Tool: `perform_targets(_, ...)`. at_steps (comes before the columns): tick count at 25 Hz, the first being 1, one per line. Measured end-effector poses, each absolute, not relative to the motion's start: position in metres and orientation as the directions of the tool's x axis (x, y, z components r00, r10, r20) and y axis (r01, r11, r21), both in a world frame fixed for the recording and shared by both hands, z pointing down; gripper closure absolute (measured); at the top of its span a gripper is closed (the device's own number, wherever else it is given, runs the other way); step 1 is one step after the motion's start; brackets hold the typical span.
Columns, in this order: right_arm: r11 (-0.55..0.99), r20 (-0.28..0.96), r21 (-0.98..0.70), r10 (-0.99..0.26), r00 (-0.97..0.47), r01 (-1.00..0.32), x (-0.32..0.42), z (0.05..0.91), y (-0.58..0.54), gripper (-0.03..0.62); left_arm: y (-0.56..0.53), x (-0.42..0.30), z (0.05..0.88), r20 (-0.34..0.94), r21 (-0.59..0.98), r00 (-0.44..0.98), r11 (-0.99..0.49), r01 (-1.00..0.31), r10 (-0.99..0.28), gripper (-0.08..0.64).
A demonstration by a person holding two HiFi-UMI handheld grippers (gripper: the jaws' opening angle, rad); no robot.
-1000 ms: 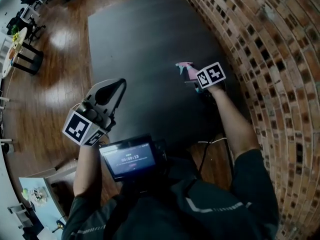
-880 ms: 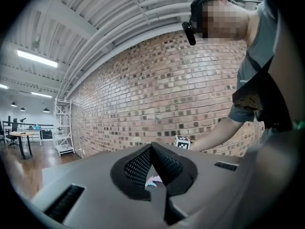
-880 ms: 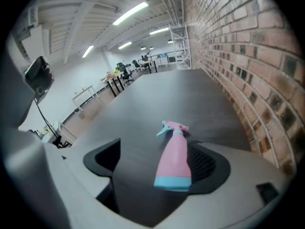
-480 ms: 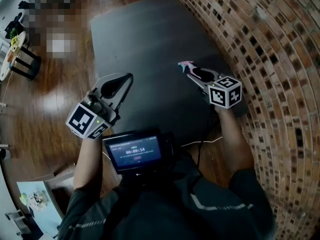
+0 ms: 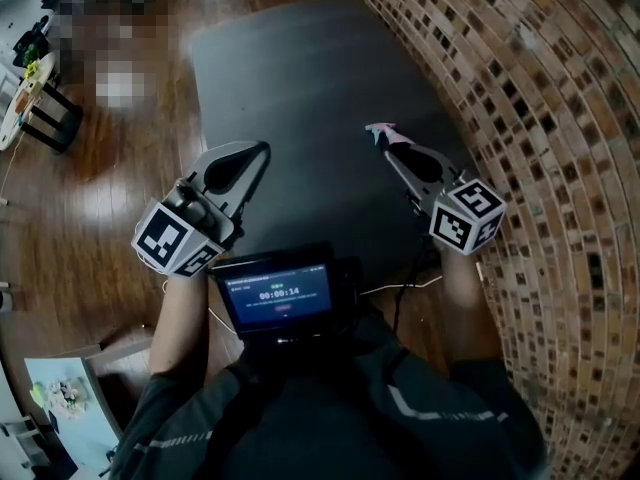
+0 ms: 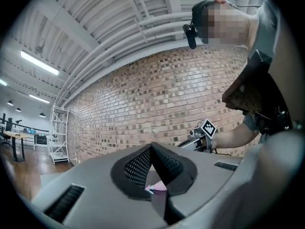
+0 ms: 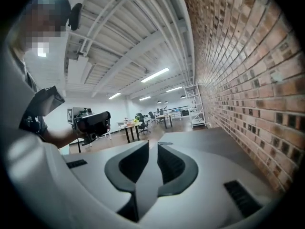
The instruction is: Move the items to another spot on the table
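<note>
Your right gripper (image 5: 391,146) has just been closing; its 2 jaws nearly meet, pinching the pink item (image 5: 381,130), which juts beyond their tips. Open table (image 5: 290,78) lies ahead-left.

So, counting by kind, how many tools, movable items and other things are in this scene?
Hand-held grippers: 2, the left gripper with jaws together and empty, and the right gripper, whose jaws have just been closing and now grip the pink item
Pink item: 1
Dark table: 1
Chest screen: 1
Total: 5
</note>
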State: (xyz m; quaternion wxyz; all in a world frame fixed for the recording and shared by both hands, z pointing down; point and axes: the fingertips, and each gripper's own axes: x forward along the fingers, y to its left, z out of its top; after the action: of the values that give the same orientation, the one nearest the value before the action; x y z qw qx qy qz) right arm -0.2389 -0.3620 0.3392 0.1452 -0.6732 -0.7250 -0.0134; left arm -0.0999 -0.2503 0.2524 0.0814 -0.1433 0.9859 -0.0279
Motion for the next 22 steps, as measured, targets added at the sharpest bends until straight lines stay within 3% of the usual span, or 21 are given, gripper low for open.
perform_targets(2,0.110,0.209,-0.168,0.975,-0.074,0.980,-0.236,0.334,-0.365,0.591,-0.247,-0.095,0.254,-0.152,-0.077,-0.948,0.960,-0.269,-0.278,0.563)
perform_targets(22,0.186,0.144,-0.132,0.975,-0.167,0.974,-0.217,0.317,-0.386,0.594,-0.247,-0.075,0.253,-0.175,-0.071,-0.952,0.968,-0.240,-0.249,0.563)
